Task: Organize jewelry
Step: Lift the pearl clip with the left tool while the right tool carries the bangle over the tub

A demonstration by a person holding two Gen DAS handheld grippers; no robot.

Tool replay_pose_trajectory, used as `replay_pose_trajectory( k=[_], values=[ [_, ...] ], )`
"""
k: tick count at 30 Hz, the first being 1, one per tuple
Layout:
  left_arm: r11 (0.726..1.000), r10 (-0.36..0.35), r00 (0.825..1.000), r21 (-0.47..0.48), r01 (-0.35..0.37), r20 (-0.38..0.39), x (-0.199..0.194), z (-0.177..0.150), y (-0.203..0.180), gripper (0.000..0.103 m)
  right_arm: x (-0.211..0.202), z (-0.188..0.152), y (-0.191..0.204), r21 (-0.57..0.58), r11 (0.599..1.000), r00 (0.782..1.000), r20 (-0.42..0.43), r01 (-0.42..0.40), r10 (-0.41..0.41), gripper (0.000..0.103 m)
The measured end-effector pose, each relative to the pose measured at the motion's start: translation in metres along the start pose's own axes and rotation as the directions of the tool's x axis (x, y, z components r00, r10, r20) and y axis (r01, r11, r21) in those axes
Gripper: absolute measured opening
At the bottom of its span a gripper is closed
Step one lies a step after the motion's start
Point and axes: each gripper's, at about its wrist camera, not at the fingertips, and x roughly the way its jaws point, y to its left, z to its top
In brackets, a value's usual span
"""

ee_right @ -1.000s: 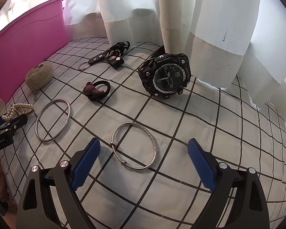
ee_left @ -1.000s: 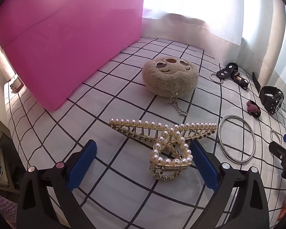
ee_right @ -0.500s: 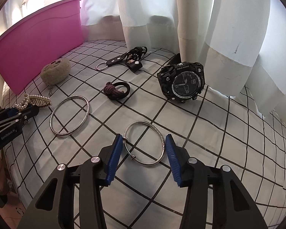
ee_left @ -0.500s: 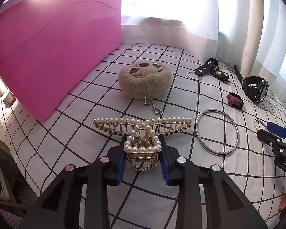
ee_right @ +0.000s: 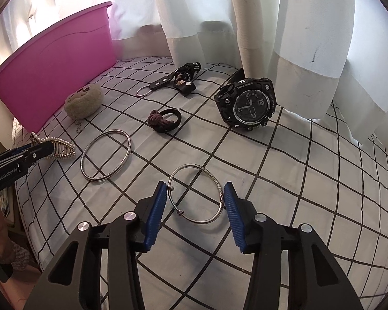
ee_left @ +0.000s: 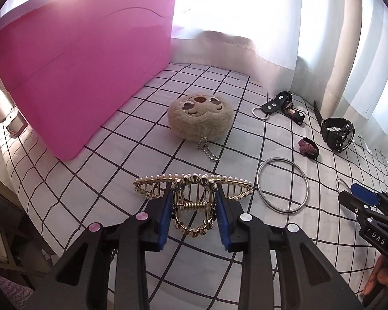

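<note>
My left gripper (ee_left: 194, 208) is shut on the handles of a gold pearl hair claw (ee_left: 194, 188), held just above the checked cloth; the claw also shows in the right wrist view (ee_right: 60, 149). My right gripper (ee_right: 195, 210) stands with its blue pads on either side of a thin silver bangle (ee_right: 196, 193) that lies flat on the cloth; the pads look close to its rim, and contact is unclear. A larger silver bangle (ee_left: 282, 184) lies to the right of the claw, also in the right wrist view (ee_right: 106, 159). A pink bin (ee_left: 77, 64) stands at the left.
A plush smiley keychain (ee_left: 200, 118) lies beyond the claw. A black watch (ee_right: 248, 104), a maroon hair tie (ee_right: 165, 120) and a black strap keyring (ee_right: 173, 81) lie toward the white curtain (ee_right: 245, 25). The cloth's edge drops off at the left (ee_left: 18, 180).
My left gripper has lifted and tilted the claw, so I now see its spring and underside. My right gripper's pads have widened slightly around the small bangle.
</note>
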Motion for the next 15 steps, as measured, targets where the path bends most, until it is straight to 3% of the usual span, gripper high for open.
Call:
replay_pose_trajectory(
  k=[15],
  values=[
    [1.0, -0.018, 0.999, -0.018, 0.019, 0.046, -0.03, 0.016, -0.006, 0.03, -0.014, 0.013, -0.003, -0.004, 1.0, 1.0, 0.024, -0.017, 0.018, 0.043]
  ],
)
